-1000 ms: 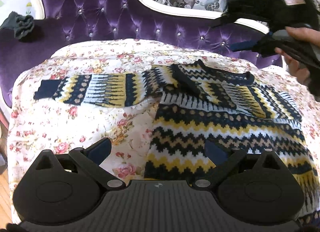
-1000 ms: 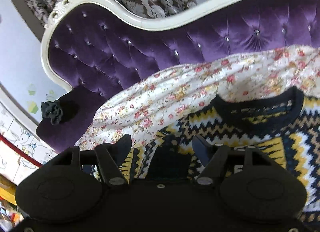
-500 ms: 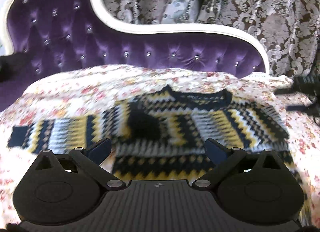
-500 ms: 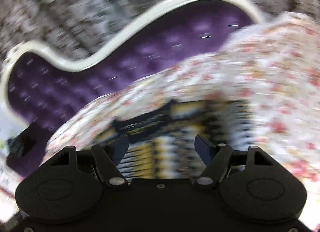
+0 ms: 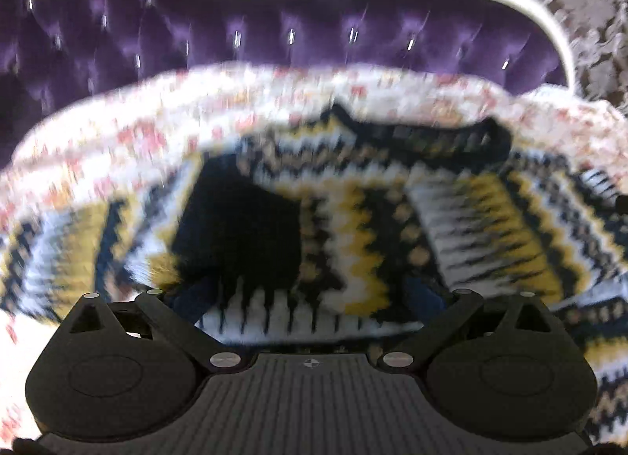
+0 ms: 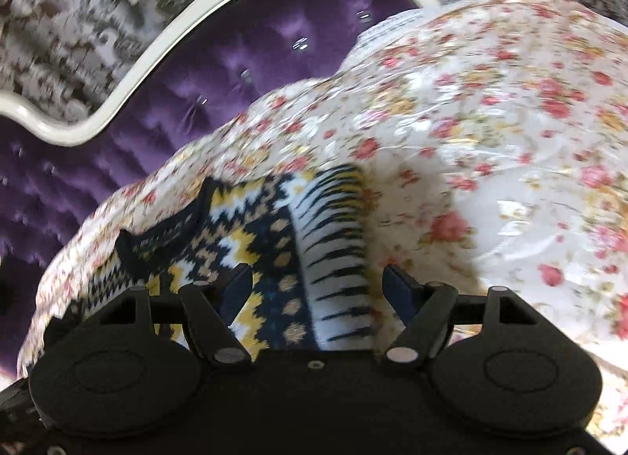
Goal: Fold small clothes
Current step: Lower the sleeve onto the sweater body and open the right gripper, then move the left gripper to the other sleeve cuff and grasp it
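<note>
sweater: knit, zigzag navy-yellow-white — lying between spread fingers
left gripper: gaping, holding nothing
right gripper: gaping — hovering over sweater
quilt: glossy floral

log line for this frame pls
left tool: open, over sweater | right tool: open, at sweater's edge | sweater on floral cover | both views blurred

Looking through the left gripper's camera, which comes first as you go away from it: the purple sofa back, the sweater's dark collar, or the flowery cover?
1. Sweater's dark collar, straight ahead, slightly right.
2. Flowery cover, the strip beyond the collar.
3. Purple sofa back, behind everything.
</note>
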A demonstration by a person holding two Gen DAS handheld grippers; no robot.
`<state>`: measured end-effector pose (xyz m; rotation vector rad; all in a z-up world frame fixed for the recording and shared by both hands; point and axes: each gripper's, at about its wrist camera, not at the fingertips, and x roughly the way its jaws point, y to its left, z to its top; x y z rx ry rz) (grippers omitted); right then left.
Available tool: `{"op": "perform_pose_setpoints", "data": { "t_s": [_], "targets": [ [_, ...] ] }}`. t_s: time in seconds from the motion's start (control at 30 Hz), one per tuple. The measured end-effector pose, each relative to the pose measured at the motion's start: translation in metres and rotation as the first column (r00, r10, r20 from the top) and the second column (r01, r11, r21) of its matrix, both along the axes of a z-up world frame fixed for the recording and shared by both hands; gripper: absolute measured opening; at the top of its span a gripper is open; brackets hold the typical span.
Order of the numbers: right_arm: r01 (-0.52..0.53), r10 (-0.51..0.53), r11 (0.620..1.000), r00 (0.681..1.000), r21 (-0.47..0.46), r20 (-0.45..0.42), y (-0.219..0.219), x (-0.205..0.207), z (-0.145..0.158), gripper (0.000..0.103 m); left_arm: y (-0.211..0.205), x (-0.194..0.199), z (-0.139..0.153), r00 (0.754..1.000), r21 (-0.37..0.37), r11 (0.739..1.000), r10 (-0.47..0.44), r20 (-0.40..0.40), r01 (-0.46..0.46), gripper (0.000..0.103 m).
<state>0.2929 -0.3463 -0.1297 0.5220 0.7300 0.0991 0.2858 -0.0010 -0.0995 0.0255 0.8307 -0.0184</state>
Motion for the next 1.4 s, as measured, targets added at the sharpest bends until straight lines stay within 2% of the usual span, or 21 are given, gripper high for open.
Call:
{"op": "perform_pose_setpoints", "data": {
  "t_s": [0.03, 0.1, 0.27, 0.33, 0.4, 0.47, 0.53, 0.73, 0.77, 0.87, 0.93, 0.97, 1.03, 1.13, 1.27, 1.4],
  "targets": [
    [-0.011, 0.011, 1.000, 1.000, 0.001, -0.004, 0.003, 0.002, -0.001, 0.076, 0.001, -0.004, -0.002, 0.999, -0.002, 1.000, 0.002, 0.039, -0.002, 0.103],
    [-0.021, 0.022, 1.000, 1.000, -0.010, 0.003, 0.008, 0.003, -0.003, 0.077, -0.003, -0.006, -0.004, 0.998, 0.031, 1.000, -0.002, 0.055, 0.000, 0.103],
    [-0.032, 0.032, 0.998, 0.999, -0.051, 0.010, 0.012, 0.002, -0.004, 0.077, -0.004, -0.007, -0.005, 0.998, 0.030, 0.999, 0.011, 0.061, -0.013, 0.103],
    [-0.030, 0.031, 0.995, 0.999, -0.095, 0.013, 0.019, 0.002, -0.004, 0.068, -0.005, -0.007, -0.005, 0.998, 0.030, 0.999, 0.011, 0.063, -0.013, 0.103],
    [-0.021, 0.023, 0.989, 1.000, -0.148, 0.009, 0.025, 0.003, -0.004, 0.036, -0.005, -0.007, -0.005, 0.998, 0.028, 1.000, 0.012, 0.063, -0.014, 0.103],
    [-0.021, 0.024, 0.988, 1.000, -0.154, 0.016, 0.028, 0.002, -0.003, 0.024, -0.005, -0.006, -0.006, 0.998, 0.028, 1.000, 0.012, 0.064, -0.014, 0.103],
    [-0.002, 0.006, 0.988, 1.000, -0.155, 0.028, 0.027, -0.001, 0.000, 0.023, -0.006, -0.006, -0.006, 0.998, 0.028, 1.000, 0.012, 0.064, -0.014, 0.103],
    [0.013, -0.014, 0.980, 1.000, -0.201, -0.004, 0.031, 0.001, 0.001, 0.024, -0.005, -0.005, -0.005, 0.998, 0.028, 1.000, 0.006, 0.063, -0.008, 0.103],
    [0.014, -0.015, 0.977, 1.000, -0.212, -0.001, 0.032, 0.000, 0.003, 0.031, -0.005, -0.005, -0.005, 0.998, 0.027, 1.000, 0.002, 0.062, -0.003, 0.103],
    [0.033, -0.032, 0.973, 0.999, -0.228, 0.009, 0.031, -0.004, 0.007, 0.034, 0.000, -0.003, 0.000, 0.999, 0.007, 1.000, -0.013, 0.046, 0.013, 0.103],
    [0.038, -0.036, 0.974, 0.999, -0.225, 0.014, 0.028, -0.006, 0.008, 0.044, 0.003, -0.001, 0.002, 0.999, 0.006, 0.999, -0.032, 0.035, 0.031, 0.102],
    [0.040, -0.038, 0.974, 0.999, -0.224, 0.012, 0.028, -0.006, 0.009, 0.053, 0.005, -0.001, 0.004, 0.999, 0.008, 0.999, -0.042, 0.033, 0.042, 0.102],
    [0.047, -0.046, 0.975, 0.999, -0.217, 0.009, 0.026, -0.006, 0.010, 0.056, 0.010, 0.000, 0.007, 0.998, 0.020, 0.999, -0.045, 0.044, 0.045, 0.102],
    [0.045, -0.046, 0.978, 0.999, -0.204, 0.003, 0.026, -0.004, 0.010, 0.056, 0.027, 0.001, 0.015, 0.997, 0.036, 0.999, 0.003, 0.077, -0.006, 0.101],
    [0.043, -0.044, 0.977, 0.999, -0.211, 0.002, 0.028, -0.005, 0.010, 0.056, 0.064, 0.009, 0.023, 0.992, -0.028, 0.995, 0.103, 0.079, -0.101, 0.101],
    [0.046, -0.044, 0.976, 0.999, -0.212, 0.014, 0.029, -0.006, 0.012, 0.056, 0.099, 0.016, 0.041, 0.977, -0.083, 0.979, 0.193, 0.090, -0.186, 0.101]
  ]
}}
